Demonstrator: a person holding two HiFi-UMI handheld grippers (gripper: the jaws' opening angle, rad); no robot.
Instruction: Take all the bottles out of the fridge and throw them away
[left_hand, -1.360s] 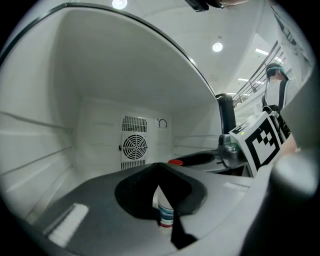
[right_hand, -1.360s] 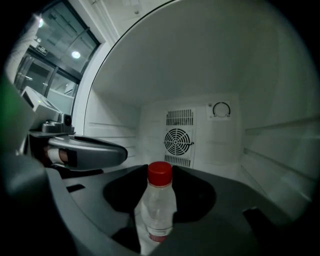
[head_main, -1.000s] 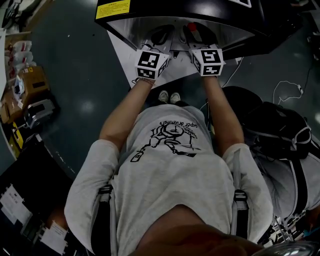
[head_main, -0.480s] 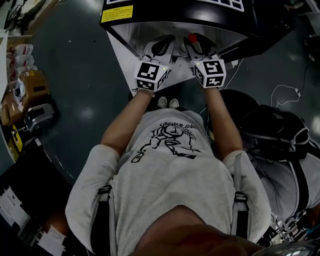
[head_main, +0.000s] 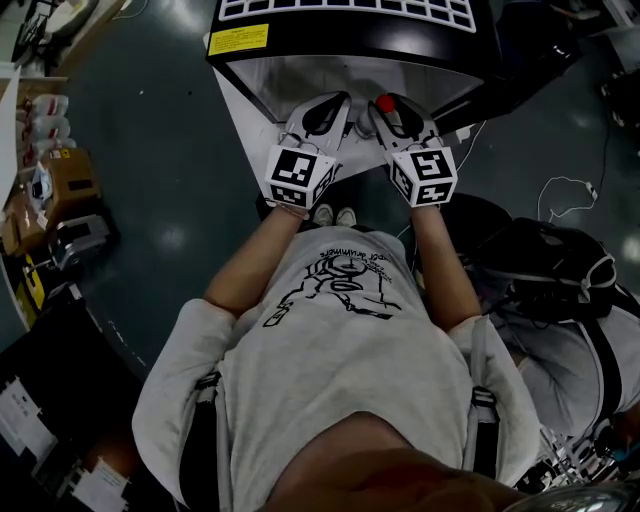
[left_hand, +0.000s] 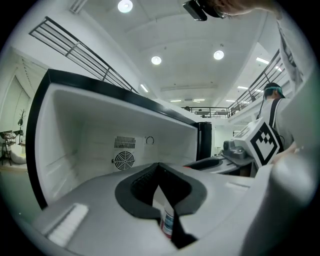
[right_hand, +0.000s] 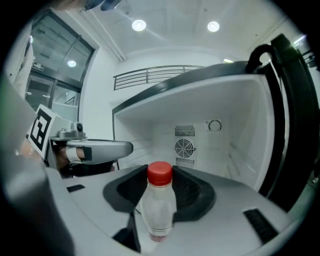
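Though left gripper (left_hand: 159, 171) clamps it, bottle (left_hand: 168, 221) hides — (label shows).

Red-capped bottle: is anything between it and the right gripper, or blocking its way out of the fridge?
Nothing visible. The right gripper clamps the red-capped bottle at the fridge opening; the left gripper, holding a labelled bottle, is alongside, apart.

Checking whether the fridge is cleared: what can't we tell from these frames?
Left bottle: cap and shape hidden by left gripper jaws in its view; label print too small.
Fridge floor, any remaining bottles: covered by left and right gripper bodies in their views, by the fridge top in head view.
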